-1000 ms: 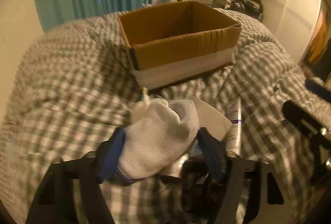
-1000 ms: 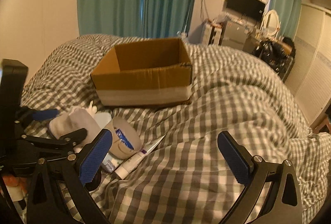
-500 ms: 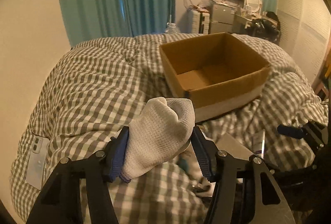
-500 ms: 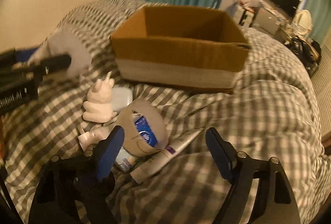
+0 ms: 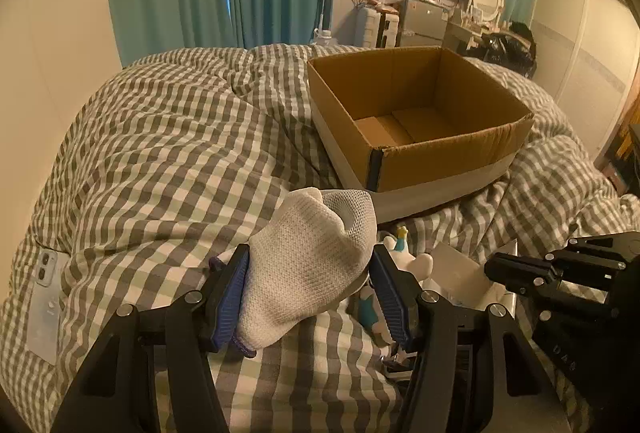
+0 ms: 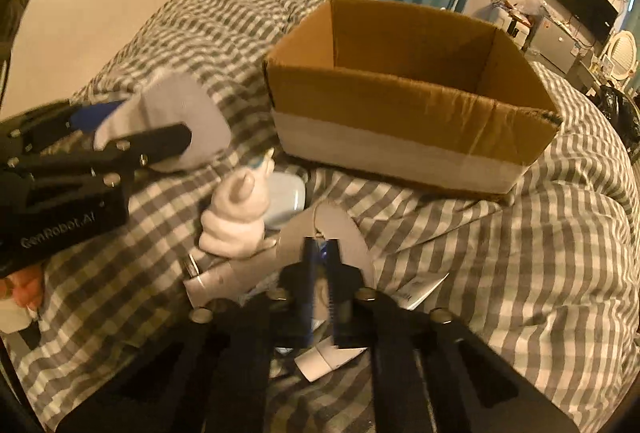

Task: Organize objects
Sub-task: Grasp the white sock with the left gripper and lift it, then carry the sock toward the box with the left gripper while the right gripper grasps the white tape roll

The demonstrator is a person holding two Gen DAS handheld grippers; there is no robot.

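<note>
My left gripper (image 5: pixel 308 281) is shut on a white knit sock (image 5: pixel 308 261) and holds it above the checked duvet, short of the open, empty cardboard box (image 5: pixel 416 125). The sock also shows in the right wrist view (image 6: pixel 176 117). My right gripper (image 6: pixel 320 265) is shut on the rim of a grey tape roll (image 6: pixel 340 229) lying on the bed in front of the box (image 6: pixel 408 101). A white unicorn figurine (image 6: pixel 236 217) stands just left of the roll.
A pale blue case (image 6: pixel 286 199) lies behind the figurine. A white tube (image 6: pixel 224 275) and paper scraps (image 6: pixel 328 357) lie near my right gripper. A phone (image 5: pixel 44 297) lies at the duvet's left edge. Curtains and furniture stand behind the bed.
My left gripper has lifted the sock and moved left, so the box interior shows. My right gripper has moved down to the tape roll and closed on its rim.
</note>
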